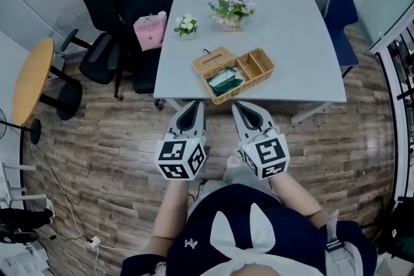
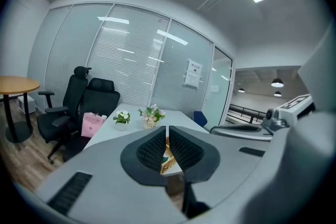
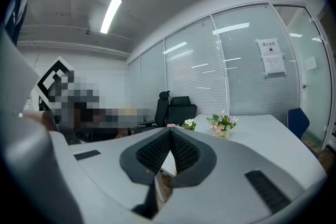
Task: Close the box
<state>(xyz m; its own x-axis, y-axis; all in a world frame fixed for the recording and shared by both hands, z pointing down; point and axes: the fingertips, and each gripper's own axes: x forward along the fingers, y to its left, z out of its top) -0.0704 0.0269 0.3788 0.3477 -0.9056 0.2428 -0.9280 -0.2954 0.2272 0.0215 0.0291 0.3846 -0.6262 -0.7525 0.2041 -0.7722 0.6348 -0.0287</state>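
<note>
Head view | pre-approach: box open on table | left gripper, right gripper fingers pressed together, empty | next: flip lid over.

A pale grey rectangular table fills the upper centre. On it stand an open woven wicker box and, higher up, a white-flower pot and a pink-flower pot.

Straight ahead of both jaws the open woven wicker box occupies the pale grey tabletop's near edge. Bare surface lies either side; beyond stand a white-flowered pot and a pink-flowered pot.
</note>
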